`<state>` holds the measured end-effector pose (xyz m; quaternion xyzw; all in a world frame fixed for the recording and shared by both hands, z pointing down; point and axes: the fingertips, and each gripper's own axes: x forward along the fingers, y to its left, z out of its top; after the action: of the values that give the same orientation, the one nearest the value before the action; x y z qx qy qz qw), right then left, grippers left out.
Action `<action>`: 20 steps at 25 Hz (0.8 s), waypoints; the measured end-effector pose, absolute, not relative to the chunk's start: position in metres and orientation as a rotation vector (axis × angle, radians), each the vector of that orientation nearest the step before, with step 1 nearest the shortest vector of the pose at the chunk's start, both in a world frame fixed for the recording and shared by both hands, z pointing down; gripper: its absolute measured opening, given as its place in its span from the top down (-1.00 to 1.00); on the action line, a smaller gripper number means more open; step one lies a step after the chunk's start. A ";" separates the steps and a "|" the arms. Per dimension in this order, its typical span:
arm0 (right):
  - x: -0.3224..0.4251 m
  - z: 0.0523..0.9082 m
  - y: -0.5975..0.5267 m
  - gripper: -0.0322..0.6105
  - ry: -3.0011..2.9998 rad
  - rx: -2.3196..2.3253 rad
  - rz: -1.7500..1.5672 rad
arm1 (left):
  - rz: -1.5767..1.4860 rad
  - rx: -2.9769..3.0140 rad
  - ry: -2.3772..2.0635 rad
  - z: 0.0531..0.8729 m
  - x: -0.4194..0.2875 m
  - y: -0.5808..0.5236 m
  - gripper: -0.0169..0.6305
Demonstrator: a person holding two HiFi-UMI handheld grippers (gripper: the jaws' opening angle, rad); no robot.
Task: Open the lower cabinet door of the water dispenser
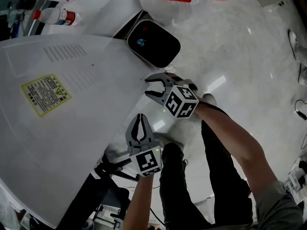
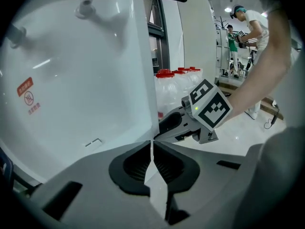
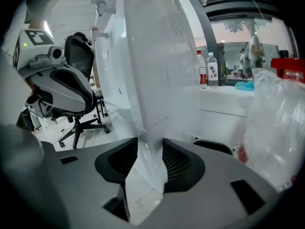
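White plastic forms the casing of the water dispenser, which fills the left of the head view and carries a yellow warning label. The left gripper sits at the dispenser's vertical corner edge. Its jaws are fully together with nothing between them, and contact with the edge cannot be confirmed. The right gripper is just beyond it along the same edge, jaws apart and straddling the corner. In the right gripper view the white edge stands between the two pads, close to the right-hand pad with a clear gap to the other, and no grip is seen. The lower cabinet door cannot be told apart from the rest of the casing. Red-capped water jugs stand behind the dispenser.
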<state>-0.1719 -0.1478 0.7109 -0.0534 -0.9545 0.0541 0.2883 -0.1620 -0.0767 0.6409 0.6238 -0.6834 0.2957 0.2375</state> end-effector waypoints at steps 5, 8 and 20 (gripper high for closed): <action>-0.171 0.710 -0.147 0.41 -2.533 -0.077 0.142 | 0.823 1.729 -1.838 0.641 -0.161 -0.076 0.92; -0.166 0.710 -0.141 0.42 -2.518 -0.057 0.144 | 0.848 1.769 -1.812 0.638 -0.159 -0.075 0.92; -0.125 0.712 -0.092 0.47 -2.486 0.044 0.241 | 1.139 2.000 -1.504 0.658 -0.155 -0.052 0.67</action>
<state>-0.1254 -0.0924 0.7117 0.0167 -0.9441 0.0917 0.3161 -0.1547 -0.0523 0.6579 0.7134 -0.5367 0.4063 0.1949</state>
